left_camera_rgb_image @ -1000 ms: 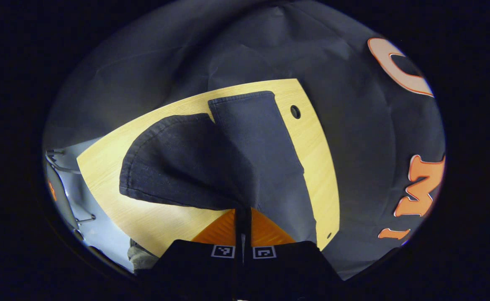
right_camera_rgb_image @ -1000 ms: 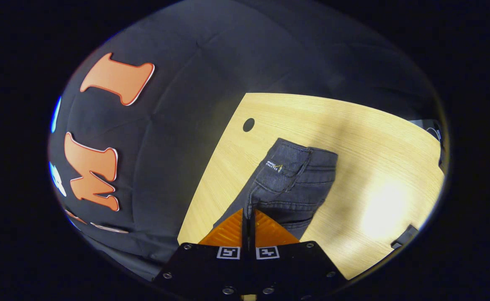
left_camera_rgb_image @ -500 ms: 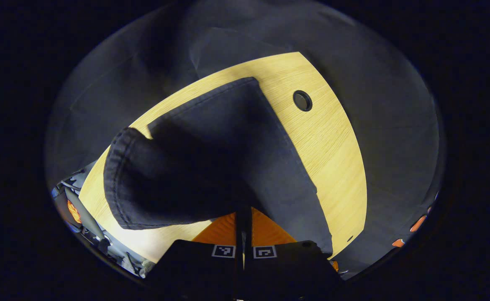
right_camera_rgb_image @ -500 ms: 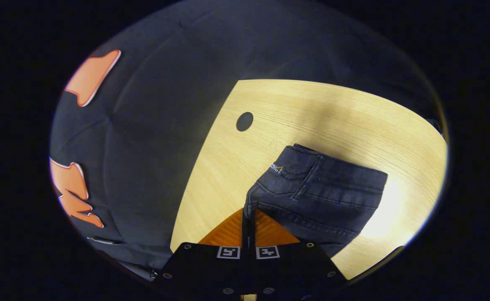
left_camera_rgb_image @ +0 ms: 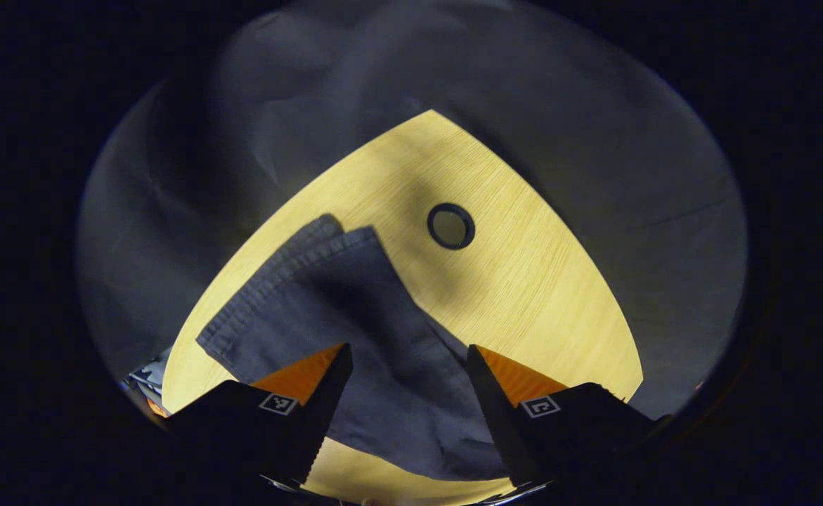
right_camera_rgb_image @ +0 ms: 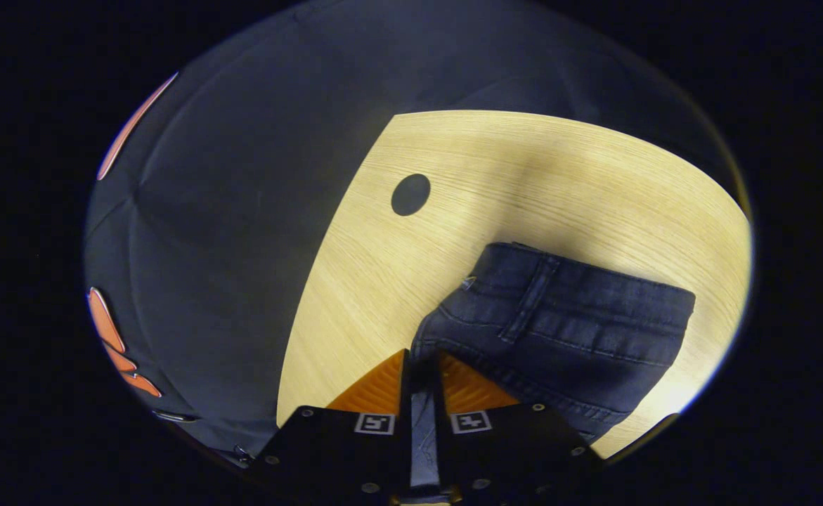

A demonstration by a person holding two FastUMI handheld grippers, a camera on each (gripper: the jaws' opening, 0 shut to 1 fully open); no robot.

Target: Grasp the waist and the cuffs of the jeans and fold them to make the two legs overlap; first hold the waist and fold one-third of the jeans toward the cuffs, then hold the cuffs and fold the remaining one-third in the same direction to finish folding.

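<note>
Dark blue jeans lie on the pale wooden table. In the left gripper view the two cuffs rest flat, one on the other, and the leg fabric runs back between my left gripper's wide-apart fingers; that gripper is open and holds nothing. In the right gripper view the waist, with its belt loop and seams, lies on the table. My right gripper stands at the waist's near corner with a strip of denim pinched in the narrow gap between its fingers.
A round cable hole is cut in the tabletop just beyond the cuffs, and a like hole sits left of the waist. The table edge drops to the black cloth wall close on the left. Bare wood lies beyond the waist.
My left gripper has opened and let the cuffs go; they dropped from a raised fold to lie flat. The right gripper sank toward the table with the waist, and its gap widened slightly.
</note>
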